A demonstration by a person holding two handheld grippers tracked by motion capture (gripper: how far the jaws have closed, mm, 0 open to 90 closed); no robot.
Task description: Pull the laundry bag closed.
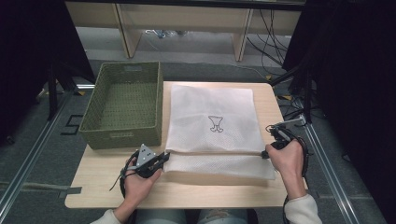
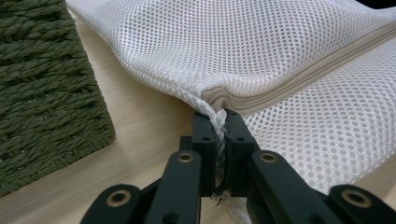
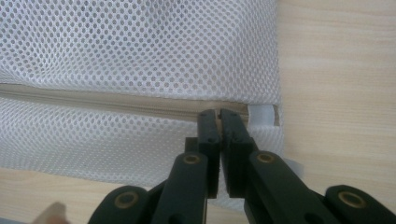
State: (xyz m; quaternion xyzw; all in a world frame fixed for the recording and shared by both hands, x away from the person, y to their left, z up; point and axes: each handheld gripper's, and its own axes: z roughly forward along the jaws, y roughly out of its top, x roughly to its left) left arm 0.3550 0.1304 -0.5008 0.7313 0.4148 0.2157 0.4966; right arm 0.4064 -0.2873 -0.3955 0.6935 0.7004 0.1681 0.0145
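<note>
The left gripper (image 2: 219, 122) has its jaws pinched together on the corner of a white mesh bag (image 2: 261, 51), with the mesh edge squeezed between the pads just beside the end of the beige zipper (image 2: 289, 86). In the high view this gripper (image 1: 164, 157) sits at the bag's near left corner, held by the person's left hand (image 1: 139, 179).

The right gripper (image 3: 218, 116) has its jaws closed tight at the zipper's (image 3: 107, 100) other end, beside a small white tab (image 3: 261, 114); whether anything is caught between the pads cannot be told. The right hand (image 1: 288, 158) holds it at the bag's right edge.

The bag (image 1: 212, 126) lies flat on the wooden table (image 1: 93, 186). A green woven basket (image 1: 123, 105) stands just beside it on the left.
</note>
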